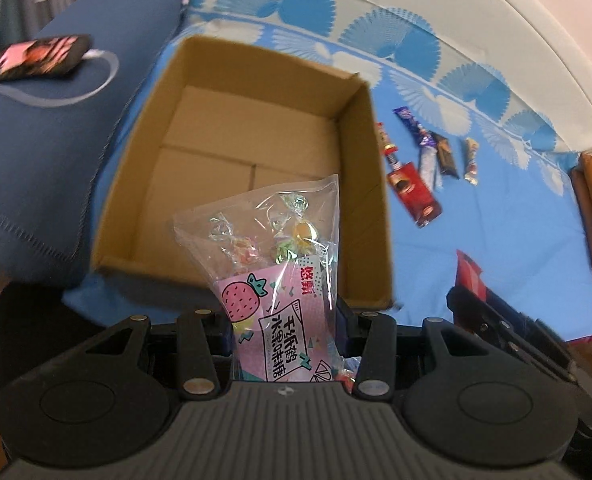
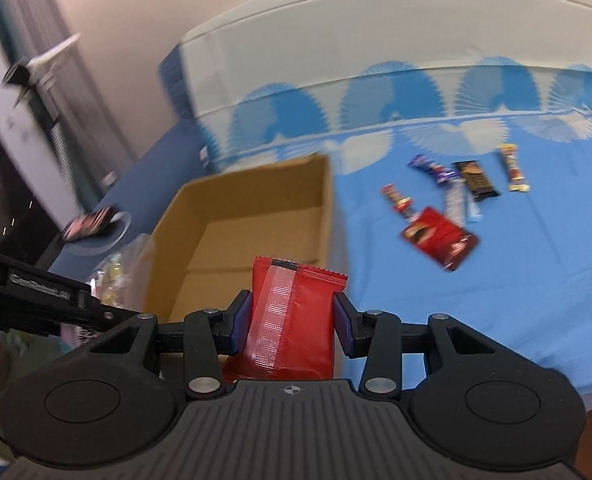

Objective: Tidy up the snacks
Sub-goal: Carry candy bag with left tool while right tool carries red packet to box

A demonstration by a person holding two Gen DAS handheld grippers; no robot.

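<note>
Left wrist view
Left gripper (image 1: 284, 344): clamped on a clear bag of fruit candy (image 1: 272, 276), pinched low at its printed pink end, the see-through top standing free ahead of the jaws.
Cardboard box (image 1: 372, 184): open and apparently empty, directly ahead of and below the held bag — the near wall is just under the bag's middle.
Loose snacks: a red flat packet (image 1: 414, 194) and several wrapped bars (image 1: 444, 156) lie on the blue sheet (image 1: 496, 240), ahead and to the right of the gripper, beside the box's right wall.
Other: a phone (image 1: 36, 58) rests on the navy cushion (image 1: 36, 152) far ahead on the left.

Right wrist view
Right gripper (image 2: 292, 330): closed around a red snack pouch (image 2: 292, 320), held upright between the blue pads (image 2: 242, 320).
Box position: ahead and slightly left of the pouch, its near edge close below.
Left gripper's place: seen at the left margin, near the box's near-left corner.

Step in hand
Judgement: both items look ready to be dropped in. The candy bag is best carried further over the near wall before release, so that its floppy top is not caught on the rim — the pouch is better moved left until it is over the box floor, well apart from the other gripper.
</note>
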